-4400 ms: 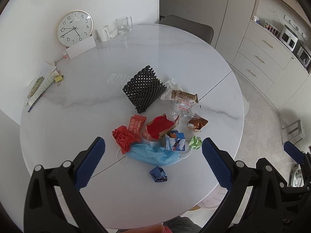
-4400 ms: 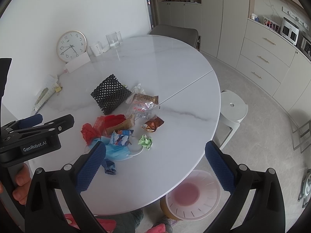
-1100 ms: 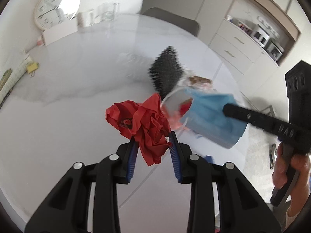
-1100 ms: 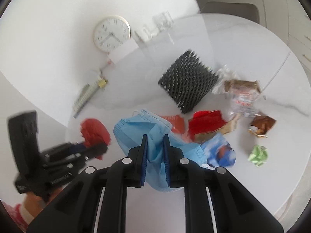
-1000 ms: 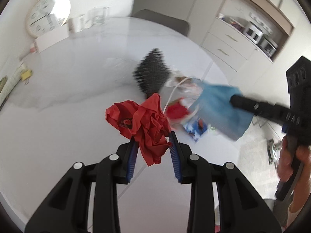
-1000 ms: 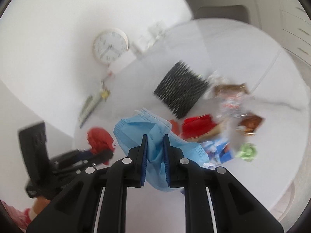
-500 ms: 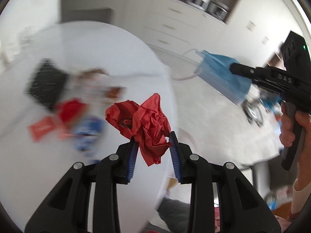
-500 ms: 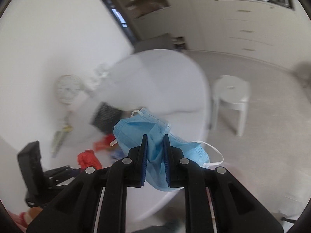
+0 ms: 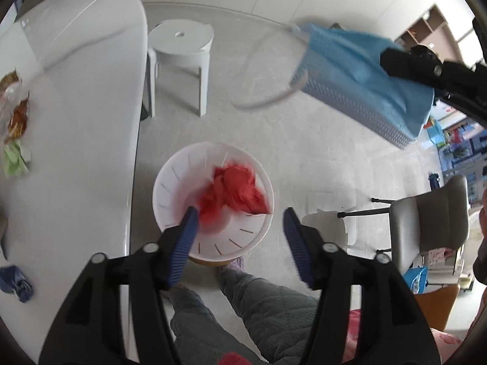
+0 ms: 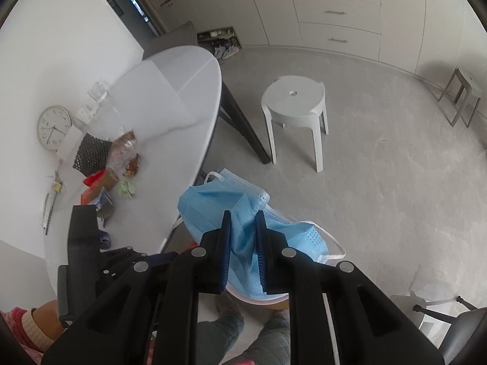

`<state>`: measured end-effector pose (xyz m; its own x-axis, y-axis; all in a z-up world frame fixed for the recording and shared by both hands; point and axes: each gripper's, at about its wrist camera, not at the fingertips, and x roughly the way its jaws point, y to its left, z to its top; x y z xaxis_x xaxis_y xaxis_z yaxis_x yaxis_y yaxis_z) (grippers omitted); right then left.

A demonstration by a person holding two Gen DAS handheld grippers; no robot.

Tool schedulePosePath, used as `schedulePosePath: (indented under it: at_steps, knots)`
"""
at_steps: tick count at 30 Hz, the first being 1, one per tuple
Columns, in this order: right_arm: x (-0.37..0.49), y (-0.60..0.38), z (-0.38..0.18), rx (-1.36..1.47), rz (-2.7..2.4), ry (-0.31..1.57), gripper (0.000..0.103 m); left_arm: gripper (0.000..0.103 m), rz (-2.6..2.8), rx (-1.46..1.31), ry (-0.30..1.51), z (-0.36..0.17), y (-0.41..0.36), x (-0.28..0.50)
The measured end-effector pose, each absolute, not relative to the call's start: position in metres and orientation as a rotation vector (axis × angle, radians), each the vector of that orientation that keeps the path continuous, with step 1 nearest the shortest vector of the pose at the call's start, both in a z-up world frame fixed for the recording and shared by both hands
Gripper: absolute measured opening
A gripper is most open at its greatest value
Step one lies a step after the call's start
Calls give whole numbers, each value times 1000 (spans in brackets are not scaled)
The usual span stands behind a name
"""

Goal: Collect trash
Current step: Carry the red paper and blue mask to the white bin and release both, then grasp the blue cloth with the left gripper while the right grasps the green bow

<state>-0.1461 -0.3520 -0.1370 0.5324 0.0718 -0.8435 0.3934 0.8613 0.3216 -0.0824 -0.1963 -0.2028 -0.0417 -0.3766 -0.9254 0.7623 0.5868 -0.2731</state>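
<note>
A white round bin (image 9: 170, 182) stands on the floor beside the table. A crumpled red paper (image 9: 234, 188), blurred by motion, lies loose inside it. My left gripper (image 9: 240, 217) points down over the bin, its jaws opening, with nothing pressed between them. My right gripper (image 10: 242, 219) is shut on a blue face mask (image 10: 213, 200), which hangs in the air above the floor; the mask (image 9: 359, 82) also shows at the upper right of the left wrist view. The bin's rim (image 10: 258, 299) peeks out under the mask.
The white table (image 9: 76, 97) still holds trash: a green wad (image 9: 15, 159), a brown wrapper (image 9: 15, 115), a dark blue scrap (image 9: 16, 283), a black mesh sleeve (image 10: 89, 150). A white stool (image 10: 293, 97) and a grey chair (image 9: 432, 222) stand near the bin. The person's legs (image 9: 258, 304) are below.
Both grippers swung from over the table to above the bin on the floor. The left jaws opened and the red paper dropped into the bin. The right still grips the mask.
</note>
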Motion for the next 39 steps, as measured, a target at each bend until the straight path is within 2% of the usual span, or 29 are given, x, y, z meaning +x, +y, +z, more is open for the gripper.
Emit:
schedulePosePath:
  at_steps: [6, 11, 12, 14, 15, 16, 17, 21, 25, 32, 39]
  knots:
    - [-137, -359, -177, 505, -131, 1080, 16, 67, -854, 322, 1290, -185, -184, -77]
    - [-117, -346, -230, 485, -52, 1197, 18, 71, -744, 232, 1230, -145, -154, -58]
    - [-113, -341, -243, 472, -40, 1230, 22, 71, -720, 215, 1218, -139, -149, -55]
    - [-106, -333, -264, 447, 2, 1309, 37, 72, -655, 180, 1192, -125, -133, -49]
    - [-104, -328, -270, 430, 6, 1336, 53, 75, -627, 162, 1182, -119, -125, -48]
    - [-102, -325, -274, 417, 7, 1353, 62, 81, -597, 144, 1169, -114, -115, -46]
    - [-101, -323, -276, 405, 10, 1363, 64, 82, -550, 128, 1148, -106, -97, -44]
    - [-96, -317, -251, 409, 41, 1318, 77, 82, -405, 90, 1117, -97, -48, -41]
    - [-85, -313, -209, 398, 73, 1237, 85, 82, -262, -1, 1142, -108, 6, -38]
    - [-47, -274, -145, 304, 140, 1122, 91, 82, -211, -94, 1211, -150, 43, -32]
    - [-11, -233, -118, 238, 161, 1076, 93, 82, -271, -25, 1257, -189, 34, -6]
